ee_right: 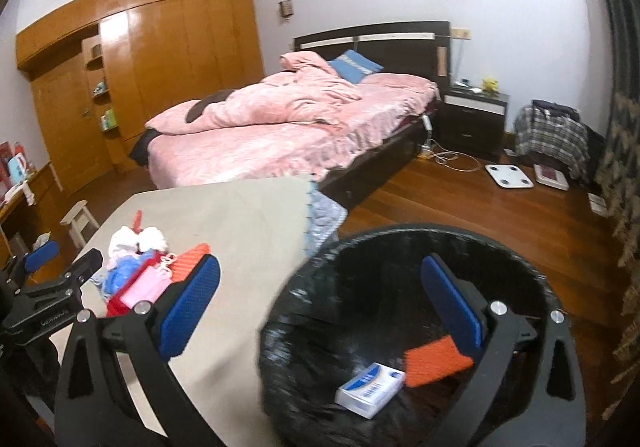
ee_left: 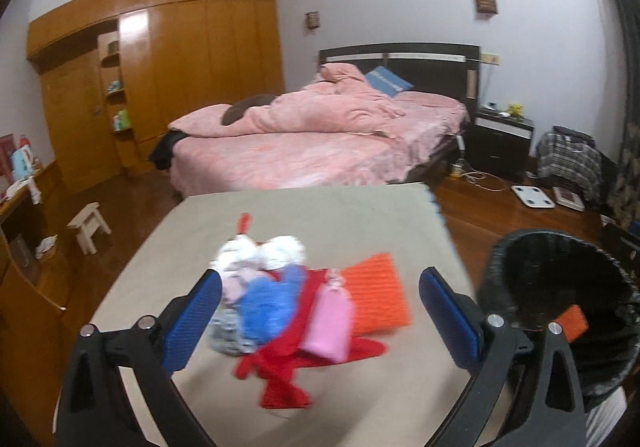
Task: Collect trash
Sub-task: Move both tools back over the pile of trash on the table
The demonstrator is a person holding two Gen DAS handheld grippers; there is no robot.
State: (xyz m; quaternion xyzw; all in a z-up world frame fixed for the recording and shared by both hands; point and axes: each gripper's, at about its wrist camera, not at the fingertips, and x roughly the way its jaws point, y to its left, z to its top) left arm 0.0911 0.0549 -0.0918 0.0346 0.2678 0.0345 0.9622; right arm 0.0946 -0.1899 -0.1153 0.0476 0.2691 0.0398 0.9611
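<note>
Because the bin [ee_right: 404, 327] stands just off the right edge of the table [ee_left: 280, 215], everything I gather has only a short way to go from the cloth top to the black liner. My right gripper [ee_right: 320, 311] hangs above the bin's mouth with its jaws spread wide and nothing between the blue pads. Below them, on the liner, lie an orange sponge [ee_right: 436, 361], close under the right-hand pad, and a small white box [ee_right: 370, 389] just to its left; I judge those two pieces already collected.

My left gripper [ee_left: 320, 319] points down at the heap still on the table, jaws equally wide and pinching nothing. The heap sits between and just ahead of the pads: crumpled white tissue [ee_left: 260, 251] farthest out, a blue wrapper [ee_left: 272, 299] near the left pad, a pink pouch [ee_left: 328, 321] in the middle lying on a red scrap [ee_left: 288, 371], and an orange ridged pad [ee_left: 376, 295] toward the right pad. They overlap, so I expect one closing could catch several soft pieces at once, though the stiff orange pad may slip free. From this gripper the bin is beyond the right pad, an easy swing sideways.
</note>
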